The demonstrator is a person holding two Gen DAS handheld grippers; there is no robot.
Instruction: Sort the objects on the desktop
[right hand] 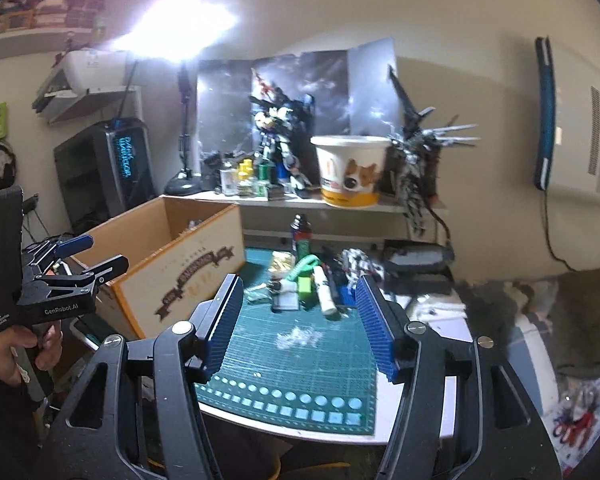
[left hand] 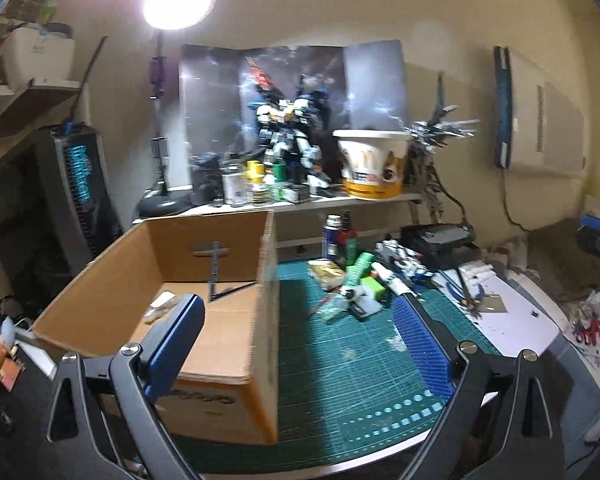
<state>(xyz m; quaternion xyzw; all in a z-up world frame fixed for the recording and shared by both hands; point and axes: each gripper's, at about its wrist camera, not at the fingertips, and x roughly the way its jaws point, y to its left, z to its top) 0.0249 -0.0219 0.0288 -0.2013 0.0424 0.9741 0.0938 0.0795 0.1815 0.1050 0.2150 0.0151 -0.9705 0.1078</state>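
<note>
Both tongs hang empty above the near edge of the worktop. The left tongs (left hand: 296,336) are spread wide, one blue pad over the cardboard box (left hand: 204,300) and the other over the green cutting mat (left hand: 340,360). That straddle suggests the box is the sorting bin and this hand is placed to drop things into it. The box stands open at the left of the mat, its top uncovered so things can go straight in; a few small pieces and a dark angled part already lie on its floor.

The right tongs (right hand: 300,316) are also spread, with nothing between the pads, and they point toward the heap of loose items (right hand: 304,284) at the far side of the mat: a green tube, a white tube, small green blocks and a packet, lying touching and overlapping. A spray can (right hand: 300,232) stands upright just behind them. My judgement is that the sorting is barely under way, and the overlapping pieces will need single, careful picks.
</note>
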